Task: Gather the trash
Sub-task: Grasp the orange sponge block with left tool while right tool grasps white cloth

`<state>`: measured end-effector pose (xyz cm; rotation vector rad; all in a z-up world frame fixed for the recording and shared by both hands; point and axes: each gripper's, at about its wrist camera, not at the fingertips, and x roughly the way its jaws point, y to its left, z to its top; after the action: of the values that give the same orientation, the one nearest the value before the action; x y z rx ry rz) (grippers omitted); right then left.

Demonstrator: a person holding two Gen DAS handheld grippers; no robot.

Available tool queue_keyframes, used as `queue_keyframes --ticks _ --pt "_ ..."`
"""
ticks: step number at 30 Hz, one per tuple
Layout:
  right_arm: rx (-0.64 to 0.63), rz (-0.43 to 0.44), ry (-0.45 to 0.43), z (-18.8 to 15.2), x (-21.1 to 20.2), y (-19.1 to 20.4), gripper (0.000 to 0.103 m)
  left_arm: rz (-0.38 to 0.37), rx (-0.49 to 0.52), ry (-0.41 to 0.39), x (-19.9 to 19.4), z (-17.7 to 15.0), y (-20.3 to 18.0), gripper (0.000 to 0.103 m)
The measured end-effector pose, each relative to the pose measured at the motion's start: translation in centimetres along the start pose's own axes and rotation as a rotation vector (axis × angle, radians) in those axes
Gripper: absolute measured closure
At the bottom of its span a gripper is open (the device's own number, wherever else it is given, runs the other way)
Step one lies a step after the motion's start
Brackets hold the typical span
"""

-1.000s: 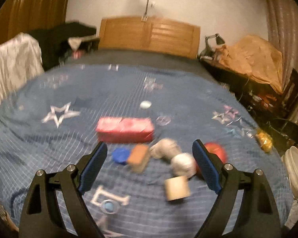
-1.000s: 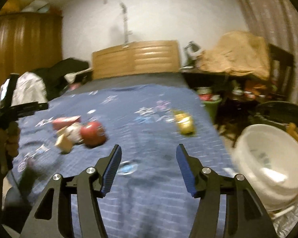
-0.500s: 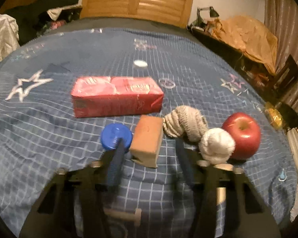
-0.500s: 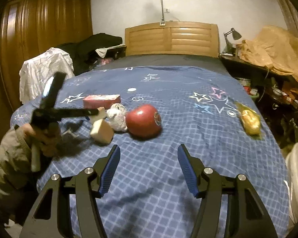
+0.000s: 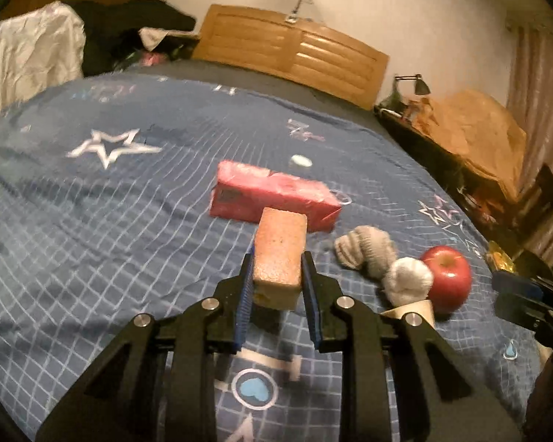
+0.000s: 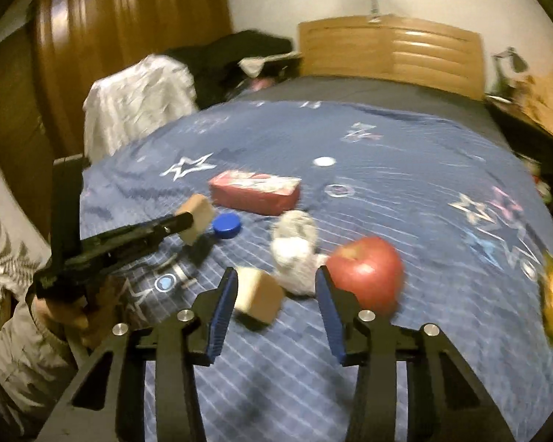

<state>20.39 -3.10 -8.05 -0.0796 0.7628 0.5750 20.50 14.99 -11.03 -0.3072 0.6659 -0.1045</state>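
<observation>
Covering most of both views, the blue checked bedspread with white stars (image 5: 92, 228) carries everything. On it lies the long pink rectangular carton (image 5: 272, 195), and nearer the foot of the bed a round red apple (image 6: 365, 272) touches a pair of rolled grey-white socks (image 6: 295, 250). The left gripper (image 5: 278, 276), black with blue pads, is closing on a tan sponge block (image 5: 280, 254), its pads pressing both sides. The right gripper (image 6: 274, 294) is closing too, jaws spread apart, a small beige cube (image 6: 258, 294) between them, untouched. Just beside the sponge lies a small blue bottle cap (image 6: 226, 225).
</observation>
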Motion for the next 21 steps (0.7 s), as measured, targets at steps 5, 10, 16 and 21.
queue_keyframes --ticks 5,10,16,21 --pt "-0.021 -0.043 0.096 1.5 4.7 -0.2 0.061 -0.022 -0.007 -0.011 0.1 -0.2 0.2 0.079" --pt "0.054 -0.018 0.14 1.5 6.4 -1.6 0.09 -0.026 -0.009 -0.005 0.1 -0.2 0.3 0.079" --pt "0.126 0.101 0.054 0.8 -1.6 -0.3 0.094 -0.032 -0.031 0.007 0.5 -0.2 0.8 0.079" --pt "0.182 0.059 -0.117 -1.1 -11.9 -0.9 0.094 -0.023 -0.019 -0.013 0.1 -0.2 0.8 0.079"
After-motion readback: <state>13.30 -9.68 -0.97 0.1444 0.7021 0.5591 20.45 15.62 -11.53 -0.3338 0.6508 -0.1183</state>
